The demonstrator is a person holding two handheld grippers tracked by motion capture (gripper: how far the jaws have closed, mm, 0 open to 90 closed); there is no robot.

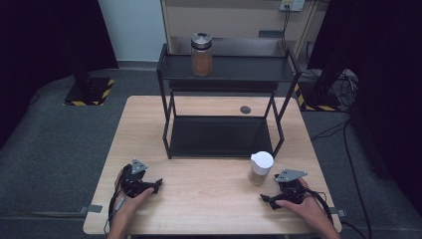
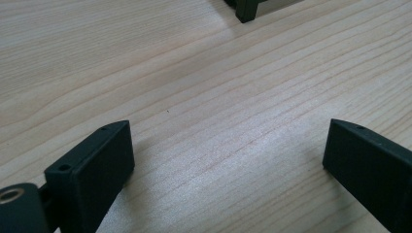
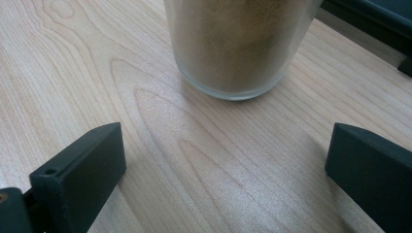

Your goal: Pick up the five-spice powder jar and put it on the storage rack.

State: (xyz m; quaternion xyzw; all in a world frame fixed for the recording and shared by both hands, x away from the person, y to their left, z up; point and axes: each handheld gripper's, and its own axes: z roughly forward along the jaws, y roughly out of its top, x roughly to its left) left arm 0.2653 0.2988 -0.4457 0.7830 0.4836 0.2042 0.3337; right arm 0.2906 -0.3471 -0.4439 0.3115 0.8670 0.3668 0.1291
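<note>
white-lidded jar (image 1: 261, 168) of brown powder upright on the wooden surface (image 1: 209, 189), just ahead of the right gripper (image 1: 268, 200), fingers (image 3: 77, 177) wide and empty; left gripper (image 1: 158, 184) well apart, fingers (image 2: 92, 167) wide over bare wood

High view: fixed above the near edge, facing forward and down over the whole wooden table (image 1: 209, 186) and black rack (image 1: 224, 69). Both gripper views sit low, close to the tabletop; the right one shares the white-lidded jar (image 3: 240, 46) with the high view
</note>
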